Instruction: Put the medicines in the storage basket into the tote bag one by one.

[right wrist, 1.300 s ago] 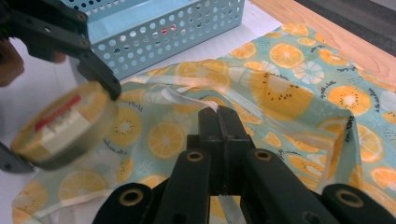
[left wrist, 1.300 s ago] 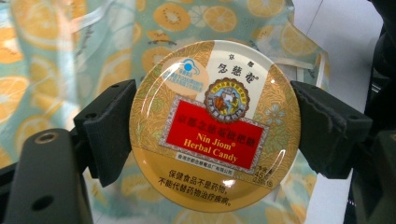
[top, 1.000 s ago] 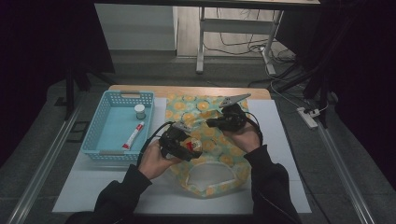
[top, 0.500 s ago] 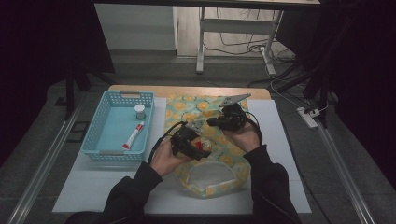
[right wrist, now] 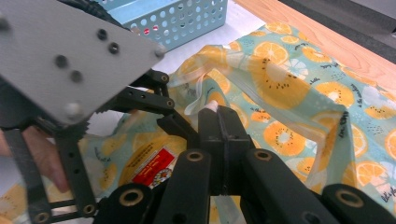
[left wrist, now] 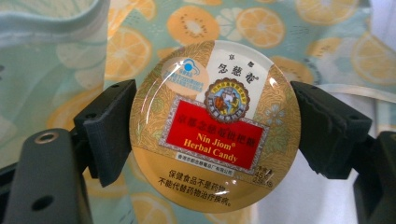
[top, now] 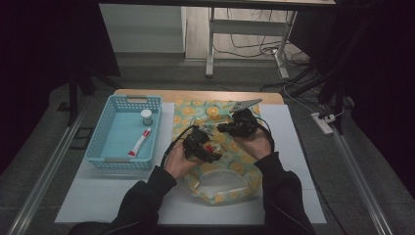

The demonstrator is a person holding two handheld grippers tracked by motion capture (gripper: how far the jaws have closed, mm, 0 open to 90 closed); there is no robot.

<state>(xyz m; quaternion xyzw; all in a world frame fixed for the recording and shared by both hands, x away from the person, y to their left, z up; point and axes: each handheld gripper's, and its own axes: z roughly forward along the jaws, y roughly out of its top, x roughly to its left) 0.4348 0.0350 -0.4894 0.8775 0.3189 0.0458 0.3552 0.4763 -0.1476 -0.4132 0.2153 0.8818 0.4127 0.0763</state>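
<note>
Since the earlier frames, the left gripper has travelled right and up over the orange-print bag, toward the right gripper. Its jaws clamp a round candy tin, gold with a red label, glossy and undented. Right jaws are pinched on the bag's rim, seemingly holding it open. Beyond, left, sits the blue basket.

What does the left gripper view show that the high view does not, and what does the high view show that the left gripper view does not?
Left gripper view alone: the printing on the round candy tin, "Nin Jiom Herbal Candy", and both jaws pressed on its sides.

High view alone: the blue basket with a tube and a small jar inside, and the right gripper.

Both: the orange-patterned bag and the left gripper.
</note>
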